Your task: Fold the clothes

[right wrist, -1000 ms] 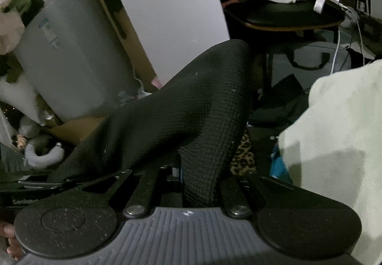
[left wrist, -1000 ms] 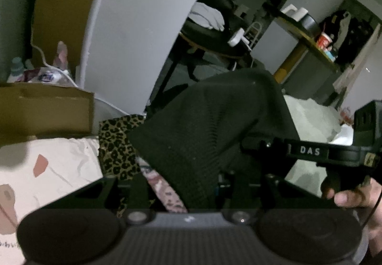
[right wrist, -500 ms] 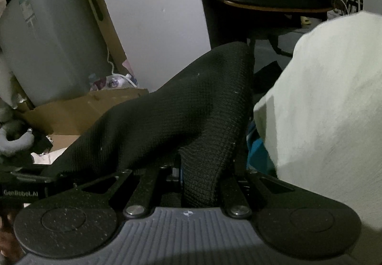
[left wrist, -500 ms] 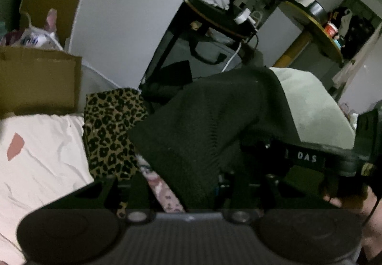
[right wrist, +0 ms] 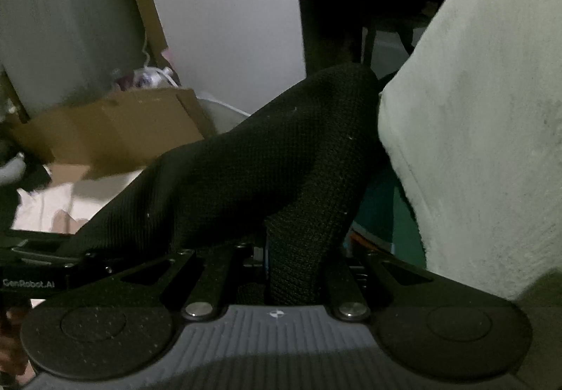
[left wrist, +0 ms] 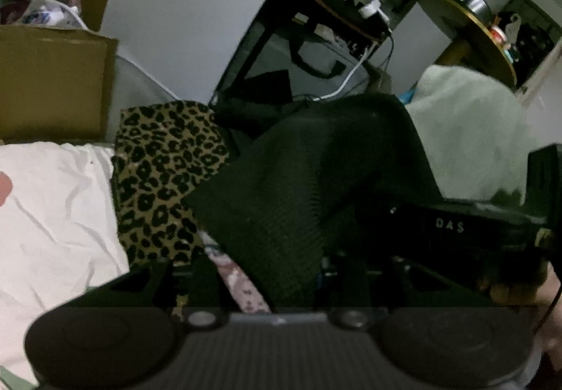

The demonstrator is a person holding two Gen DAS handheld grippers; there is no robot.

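A: What do the two grippers hold?

B: Both pinch the same black knit (left wrist: 281, 186). The left gripper (left wrist: 281, 270) has its jaws closed on a thick bunch of it. The right gripper (right wrist: 291, 260) has its jaws almost together on a fold.

A: Where is the knit?

B: It hangs between them, above a leopard cloth (left wrist: 165, 172) and a white sheet (left wrist: 52, 207). A pale green blanket (right wrist: 484, 116) is just beside it.
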